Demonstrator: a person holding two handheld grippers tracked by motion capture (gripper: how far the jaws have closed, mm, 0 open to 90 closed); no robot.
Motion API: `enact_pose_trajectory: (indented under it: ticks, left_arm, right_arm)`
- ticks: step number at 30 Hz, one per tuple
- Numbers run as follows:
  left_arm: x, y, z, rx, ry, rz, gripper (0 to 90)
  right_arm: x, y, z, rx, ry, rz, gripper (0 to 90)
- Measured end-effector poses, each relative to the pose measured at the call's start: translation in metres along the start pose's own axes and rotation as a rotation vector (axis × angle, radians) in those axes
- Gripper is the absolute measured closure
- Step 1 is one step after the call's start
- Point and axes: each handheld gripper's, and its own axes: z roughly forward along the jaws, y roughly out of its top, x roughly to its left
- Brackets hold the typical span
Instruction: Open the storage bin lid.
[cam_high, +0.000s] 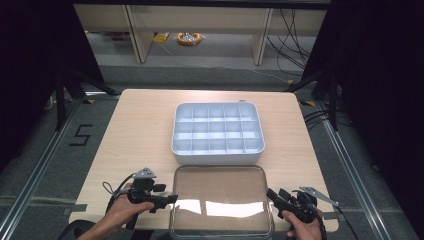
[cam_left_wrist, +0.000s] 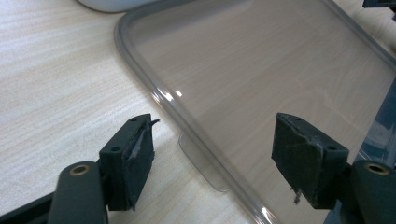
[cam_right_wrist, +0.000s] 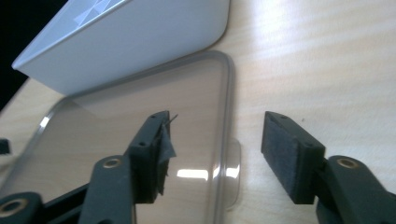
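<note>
A clear plastic lid (cam_high: 220, 200) lies flat on the wooden table (cam_high: 140, 130) near its front edge. Just behind it stands a white tray (cam_high: 217, 156) divided into several empty compartments. My left gripper (cam_high: 172, 198) sits at the lid's left edge and is open. In the left gripper view its jaws straddle the lid's rim (cam_left_wrist: 154, 93) and a small tab (cam_left_wrist: 205, 165) without touching them. My right gripper (cam_high: 271, 194) is open at the lid's right edge. In the right gripper view the lid's rim (cam_right_wrist: 226, 116) and tab (cam_right_wrist: 233, 172) lie between its pads, apart from them.
The white tray's wall (cam_right_wrist: 130, 37) rises close beyond the lid's far corner. Bare tabletop lies left and right of the tray. The table's front edge runs right under both hands. On the floor beyond the table are desk legs and cables (cam_high: 290, 40).
</note>
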Motion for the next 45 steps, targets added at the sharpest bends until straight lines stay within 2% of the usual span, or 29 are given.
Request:
enact_pose_trajectory:
  ticks: [3,5,7,9,10,11,12,14,15,16,17,18,21,22,24,27,28,29,30,31,32,33,34,39,40,42,43,44,45]
  left_arm:
    - [0.001,0.000,-0.001,-0.011,-0.009,-0.008,27.2]
    - [0.002,0.000,-0.001,-0.012,-0.018,-0.005,26.1]
    - [0.002,0.000,-0.002,-0.019,-0.015,-0.004,25.1]
    - [0.001,0.000,-0.003,-0.033,-0.007,-0.002,23.9]
    - [0.001,0.001,-0.004,-0.042,-0.014,0.009,23.5]
    - [0.001,0.001,-0.004,-0.042,-0.014,0.009,23.0]
    - [-0.002,0.001,-0.007,-0.047,0.003,0.054,22.4]
    - [-0.005,0.000,-0.007,-0.061,0.006,0.065,22.1]
    - [-0.007,0.000,-0.008,-0.072,0.015,0.074,21.5]
    - [-0.007,0.000,-0.009,-0.077,-0.002,0.083,21.5]
    - [-0.008,0.000,-0.010,-0.067,-0.006,0.082,21.4]
    - [-0.008,-0.002,-0.010,-0.073,-0.012,0.079,21.3]
    - [-0.009,-0.004,-0.012,-0.069,-0.003,0.084,21.2]
    - [-0.010,-0.006,-0.012,-0.078,-0.024,0.082,21.1]
    - [-0.010,-0.006,-0.014,-0.071,-0.026,0.080,21.1]
    - [-0.011,-0.011,-0.016,-0.078,-0.039,0.064,21.0]
    - [-0.010,-0.014,-0.019,-0.064,-0.044,0.070,20.9]
    - [-0.010,-0.014,-0.019,-0.064,-0.044,0.070,20.8]
    - [-0.011,-0.017,-0.022,-0.073,-0.037,0.065,20.8]
    - [-0.011,-0.017,-0.022,-0.073,-0.037,0.065,20.8]
    - [-0.011,-0.019,-0.023,-0.072,-0.046,0.059,20.8]
    - [-0.011,-0.019,-0.023,-0.072,-0.046,0.059,20.8]
    - [-0.011,-0.021,-0.024,-0.068,-0.047,0.062,20.8]
    - [-0.013,-0.026,-0.028,-0.055,-0.041,0.071,21.2]
    - [-0.013,-0.028,-0.029,-0.053,-0.045,0.074,21.2]
    - [-0.014,-0.031,-0.030,-0.065,-0.043,0.068,21.2]
    - [-0.015,-0.031,-0.030,-0.066,-0.042,0.068,21.3]
    - [-0.015,-0.032,-0.031,-0.068,-0.039,0.066,21.5]
    - [-0.015,-0.033,-0.032,-0.064,-0.040,0.068,21.7]
  right_arm:
    - [0.002,0.002,-0.003,-0.023,-0.016,-0.061,37.1]
    - [0.005,0.000,-0.004,-0.018,-0.030,-0.043,35.5]
    - [0.005,0.001,-0.005,-0.021,-0.030,-0.073,34.3]
    - [0.011,0.000,-0.007,-0.016,-0.042,-0.041,33.6]
    - [0.009,0.001,-0.007,-0.037,-0.045,-0.090,33.5]
    - [0.009,0.001,-0.007,-0.037,-0.045,-0.090,33.5]
    - [0.012,0.002,-0.011,-0.037,-0.051,-0.116,33.4]
    - [0.013,0.001,-0.012,-0.044,-0.050,-0.126,33.4]
    - [0.017,0.001,-0.016,-0.044,-0.091,-0.151,32.9]
    - [0.017,0.001,-0.016,-0.044,-0.091,-0.151,32.9]
    - [0.016,0.002,-0.015,-0.070,-0.077,-0.200,32.2]
    - [0.020,0.000,-0.016,-0.059,-0.068,-0.216,31.1]
    - [0.024,-0.003,-0.018,-0.059,-0.059,-0.223,30.5]
    - [0.028,-0.005,-0.022,-0.043,-0.064,-0.240,30.3]
    - [0.029,-0.007,-0.023,-0.044,-0.038,-0.232,30.2]
    - [0.034,-0.014,-0.028,-0.033,-0.056,-0.191,29.5]
    - [0.030,-0.015,-0.031,-0.022,-0.066,-0.259,29.4]
    - [0.030,-0.015,-0.031,-0.022,-0.066,-0.259,29.4]
    - [0.031,-0.019,-0.031,-0.025,-0.038,-0.246,29.3]
    - [0.031,-0.019,-0.031,-0.025,-0.038,-0.246,29.3]
    - [0.035,-0.022,-0.035,-0.019,-0.056,-0.194,29.5]
    - [0.035,-0.022,-0.035,-0.019,-0.056,-0.194,29.5]
    - [0.032,-0.021,-0.035,-0.022,-0.059,-0.239,30.8]
    - [0.031,-0.027,-0.038,0.012,-0.060,-0.283,31.7]
    - [0.035,-0.030,-0.040,0.016,-0.052,-0.228,29.8]
    - [0.032,-0.031,-0.040,0.001,-0.038,-0.265,28.0]
    - [0.034,-0.032,-0.042,0.016,-0.045,-0.249,27.1]
    - [0.032,-0.032,-0.042,0.003,-0.049,-0.269,26.2]
    - [0.036,-0.035,-0.044,0.010,-0.059,-0.207,25.6]
